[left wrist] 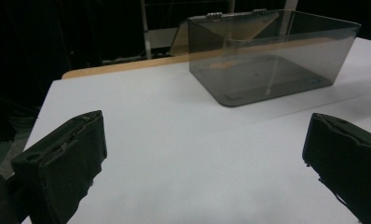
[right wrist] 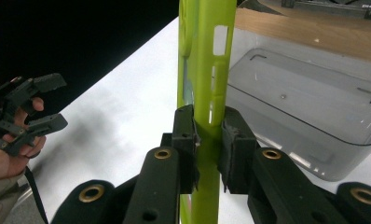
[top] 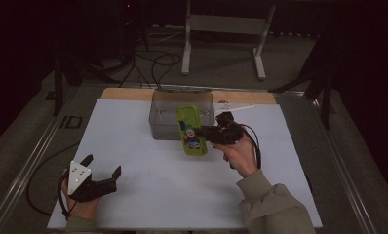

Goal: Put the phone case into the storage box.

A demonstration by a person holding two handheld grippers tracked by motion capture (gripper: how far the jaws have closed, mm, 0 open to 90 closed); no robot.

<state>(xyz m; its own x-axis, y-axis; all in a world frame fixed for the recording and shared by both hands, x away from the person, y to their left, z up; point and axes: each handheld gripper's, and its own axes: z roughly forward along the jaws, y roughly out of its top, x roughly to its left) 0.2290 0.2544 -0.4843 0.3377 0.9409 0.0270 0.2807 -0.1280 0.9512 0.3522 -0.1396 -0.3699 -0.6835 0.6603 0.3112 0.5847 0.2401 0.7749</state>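
While your right gripper [right wrist: 207, 140] has its jaws clamped on the lime-green cartoon-printed phone case [top: 191, 130], beside the clear smoky plastic box [top: 167, 117], your left gripper [top: 102, 171] rests on the bench, jaws wide apart.

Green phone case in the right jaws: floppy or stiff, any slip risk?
The phone case is probably bendy: thin walls with cutouts. Likely light, since it stands on edge in the right gripper without sagging. Its smooth surface might slip over the bin.
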